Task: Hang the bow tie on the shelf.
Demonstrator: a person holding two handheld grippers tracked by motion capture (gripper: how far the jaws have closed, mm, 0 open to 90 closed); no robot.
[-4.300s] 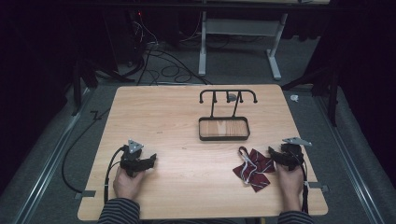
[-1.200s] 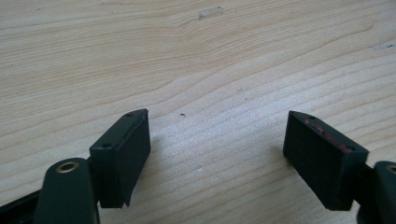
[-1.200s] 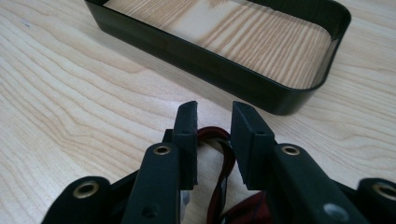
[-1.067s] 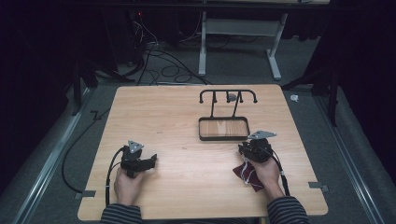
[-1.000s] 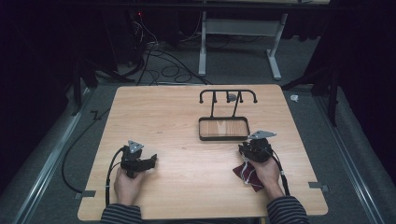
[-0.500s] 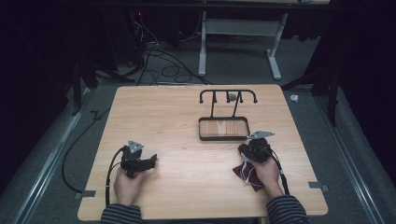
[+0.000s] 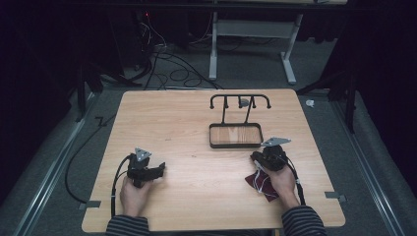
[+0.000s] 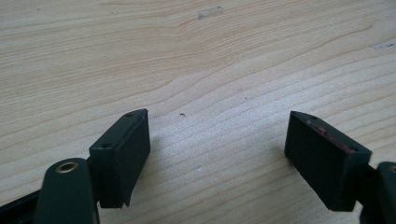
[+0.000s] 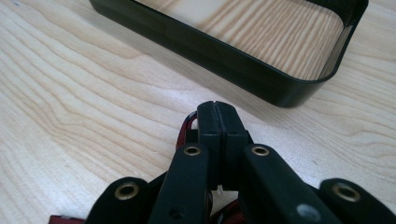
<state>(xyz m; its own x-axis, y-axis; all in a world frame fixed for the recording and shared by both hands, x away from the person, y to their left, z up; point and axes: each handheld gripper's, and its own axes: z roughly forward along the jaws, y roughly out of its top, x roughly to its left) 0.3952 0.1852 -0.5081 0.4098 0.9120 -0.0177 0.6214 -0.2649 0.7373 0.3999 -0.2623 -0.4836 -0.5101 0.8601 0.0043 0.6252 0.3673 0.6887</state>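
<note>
My right gripper (image 7: 255, 157) rests on the table just below the black tray (image 7: 235, 145). Dark red pieces with white strings (image 7: 259, 185) lie under that hand. In the right gripper view its jaws (image 9: 217, 109) have just been closing and now stand pressed together. A dark red edge (image 9: 187, 125) peeks out at their left, and a speck of white string shows low in the seam. My left gripper (image 7: 160, 169) lies at the front left. It is open (image 8: 217, 149), with bare wood between its fingers.
The tray's black rim (image 9: 210, 51) runs close ahead of the right jaws. A black rack with hooks (image 7: 240, 101) rises from the tray's far side. The wooden table (image 7: 187, 123) is ringed by dark floor and cables.
Since the oldest frame my right hand has come in from the table's right edge to the red pieces beside the tray. Over the last second both hands hold still.
</note>
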